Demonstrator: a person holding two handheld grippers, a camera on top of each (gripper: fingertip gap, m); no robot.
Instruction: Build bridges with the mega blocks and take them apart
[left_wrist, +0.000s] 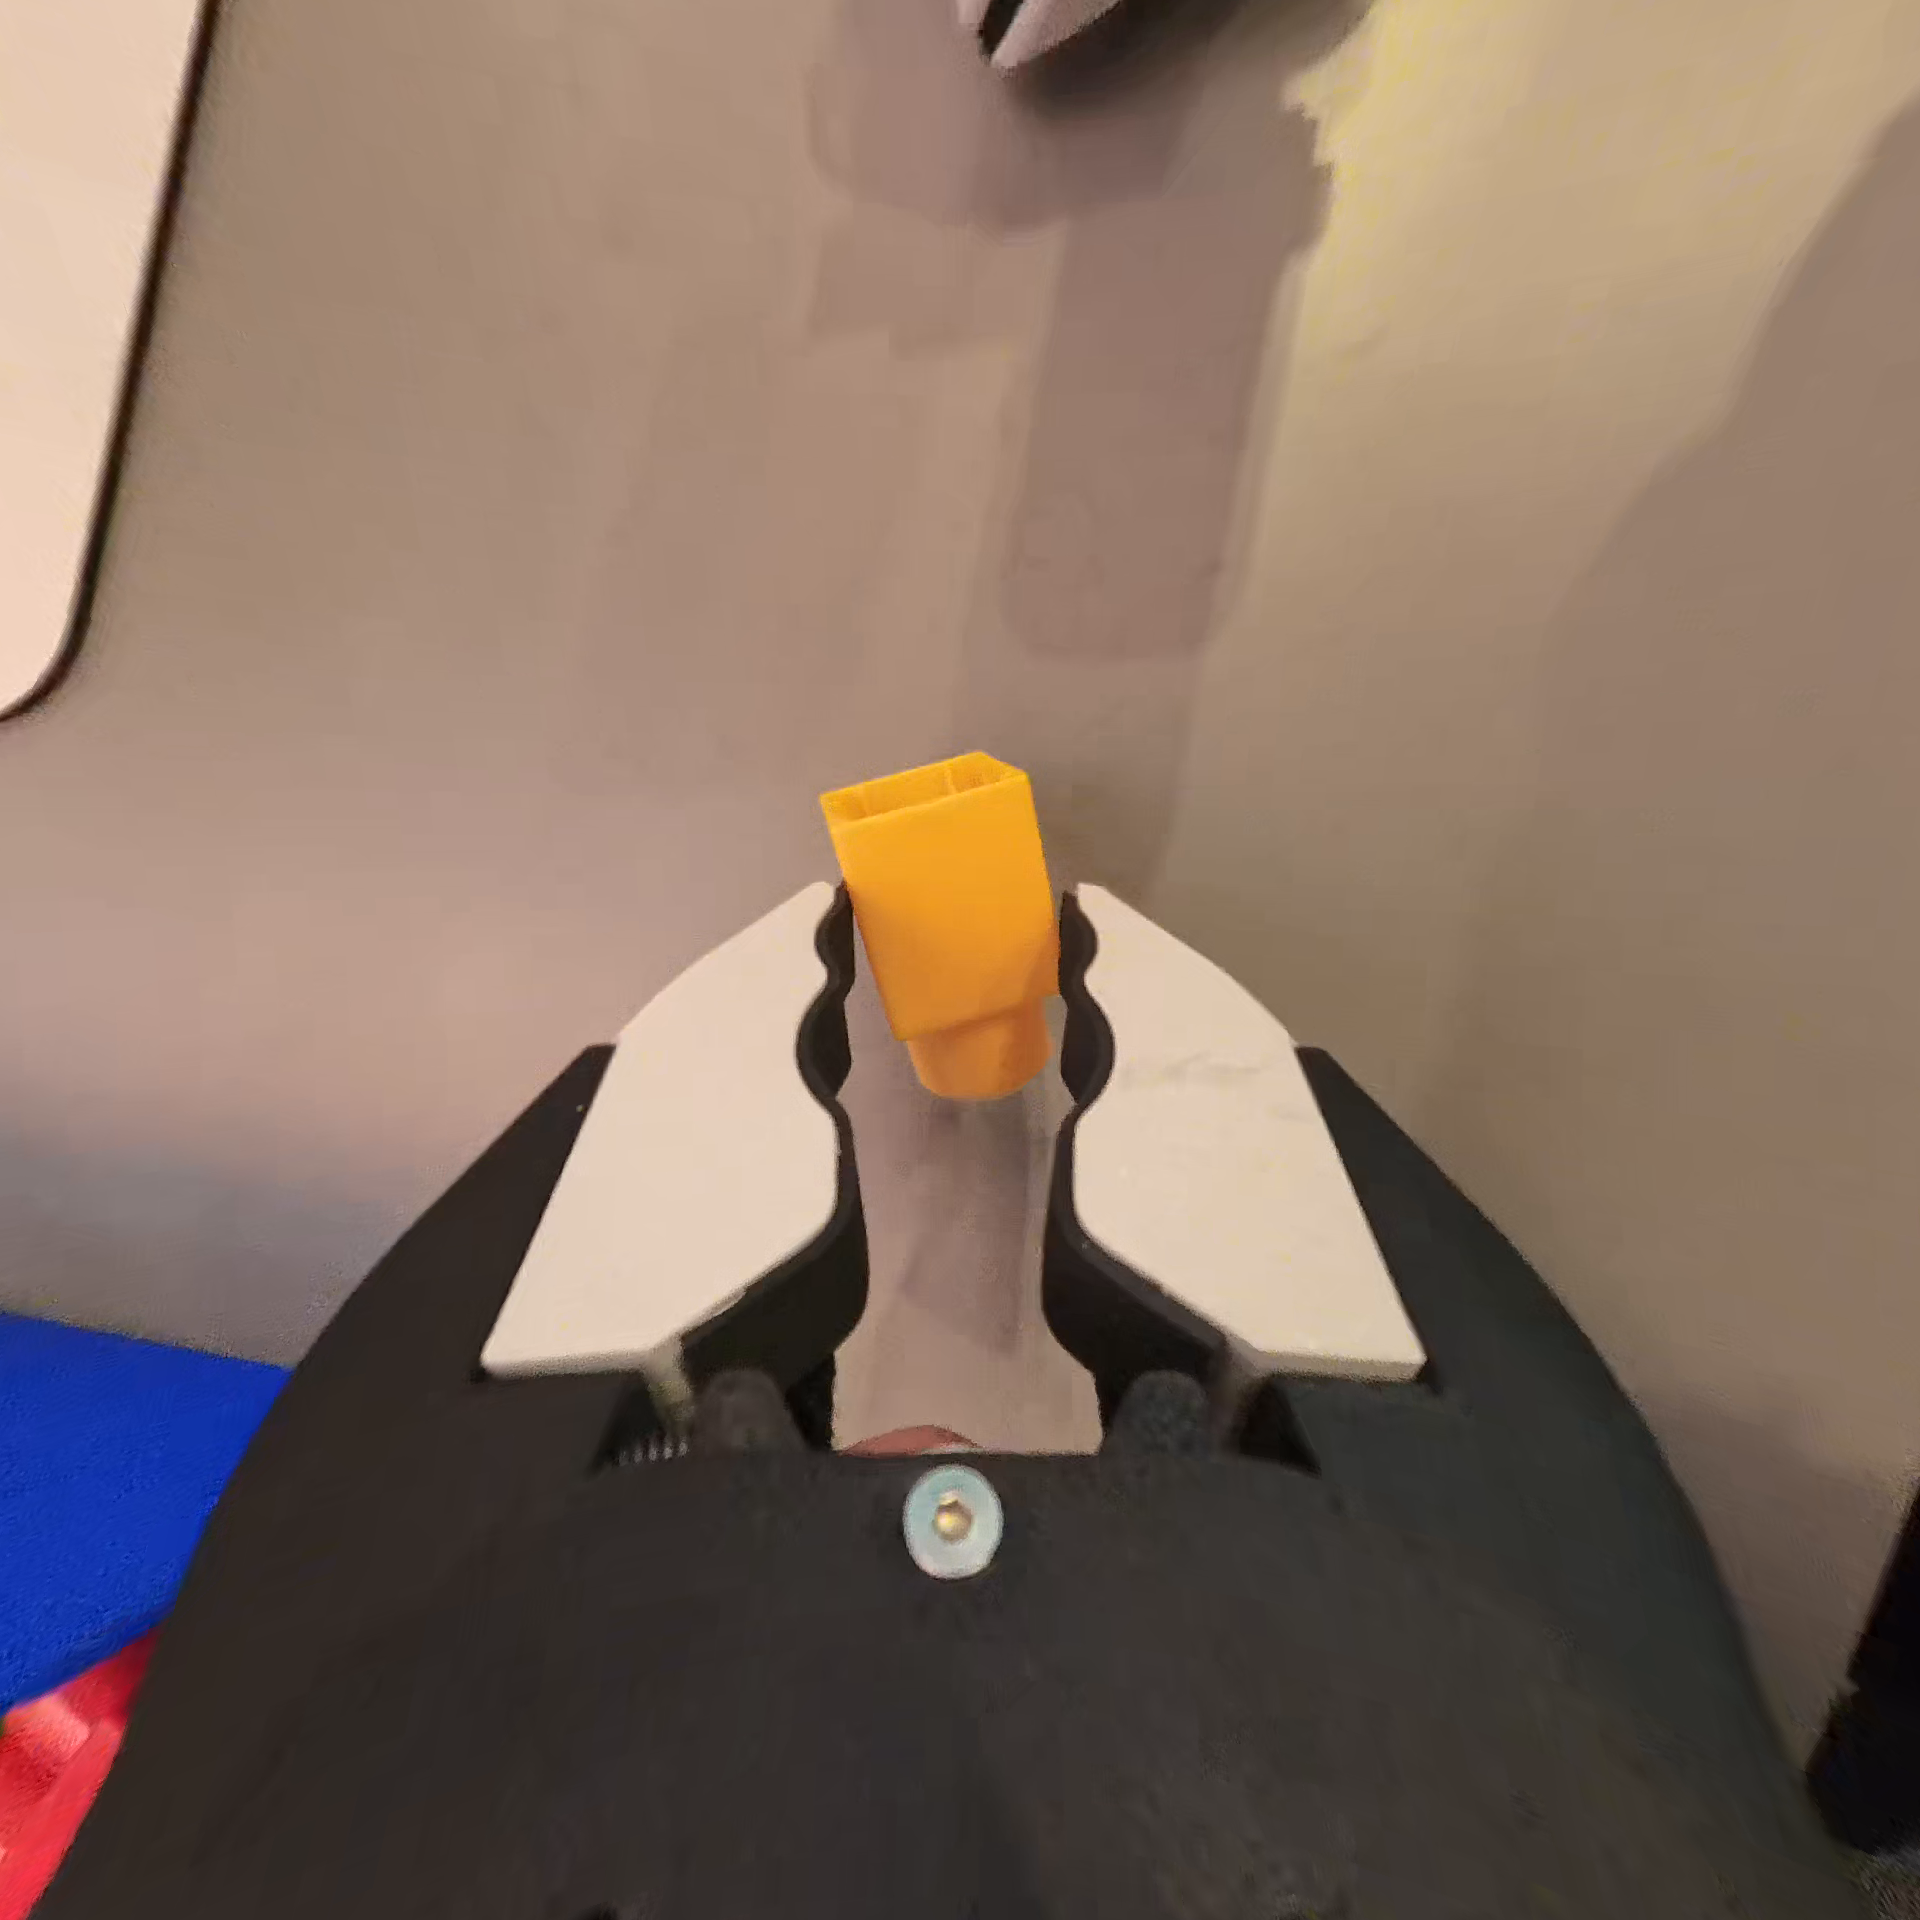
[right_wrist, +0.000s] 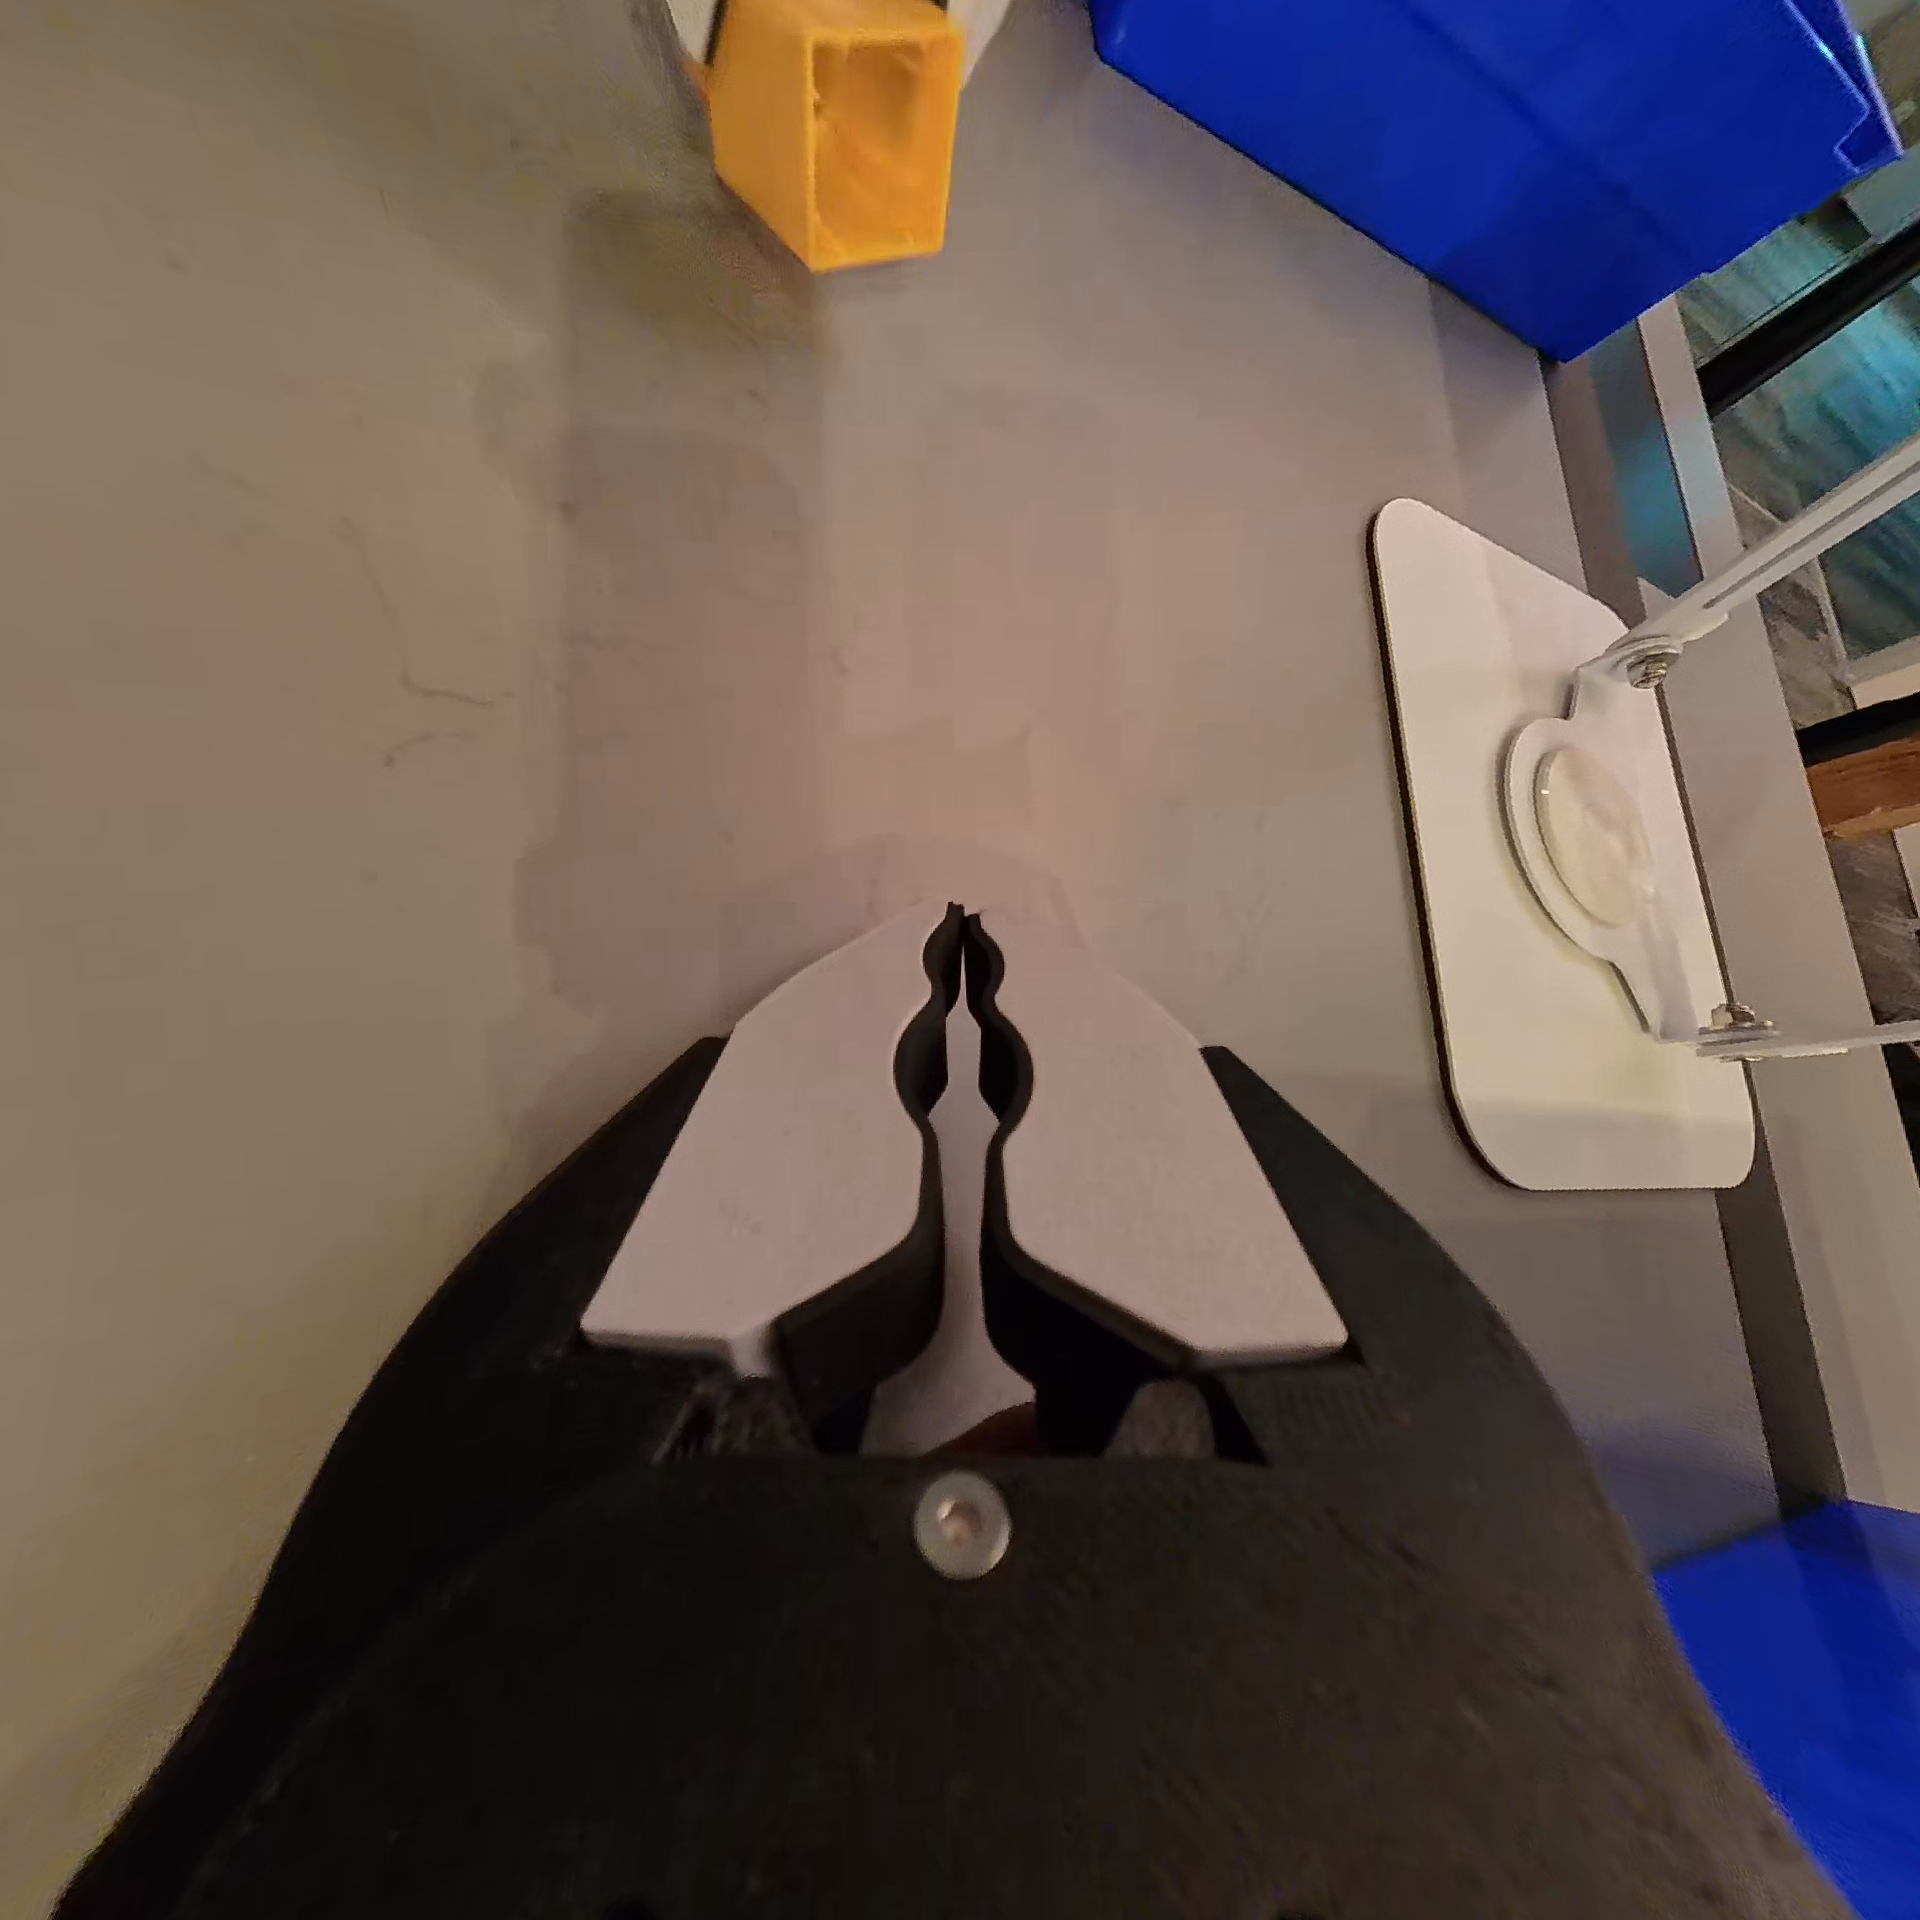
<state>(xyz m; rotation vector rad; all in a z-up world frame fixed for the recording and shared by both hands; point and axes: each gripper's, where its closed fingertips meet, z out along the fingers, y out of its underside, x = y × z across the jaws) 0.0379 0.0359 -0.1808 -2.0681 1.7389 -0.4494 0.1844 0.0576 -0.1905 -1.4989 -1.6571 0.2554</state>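
1. One yellow block (left_wrist: 940, 914) is all I have in hand: my left tongs (left_wrist: 956, 935) are clenched on it, a black pad (left_wrist: 831, 956) pressing each side wall, at the centre of the left wrist view.

2. Its long axis runs along my fingers and away from the camera, tipped a little to the upper left of the frame. The round stud points back toward me, low in the jaws; the hollow square end faces outward, toward the grey counter (left_wrist: 520, 520).

3. My right tongs (right_wrist: 966, 925) are clenched on nothing, tips together just below the middle of the right wrist view, with only bare counter beyond them.

4. In the right wrist view the same block (right_wrist: 842, 135) sits at the top edge, left of centre, its open mouth turned toward the camera. So it lies ahead and a bit left of my right tongs, well apart from them.

5. That is what the coming move turns on, as I judge it: the left tongs already carry the block, so they are the nearer by far, and its open end leads.

6. Blue bins (right_wrist: 1455, 156) fill the upper right of the right wrist view, and a white board (right_wrist: 1507, 831) lies at mid right.

7. No standing bridge shows in either view; the blur at the top of the left wrist view may be my other tongs, but I cannot be sure.
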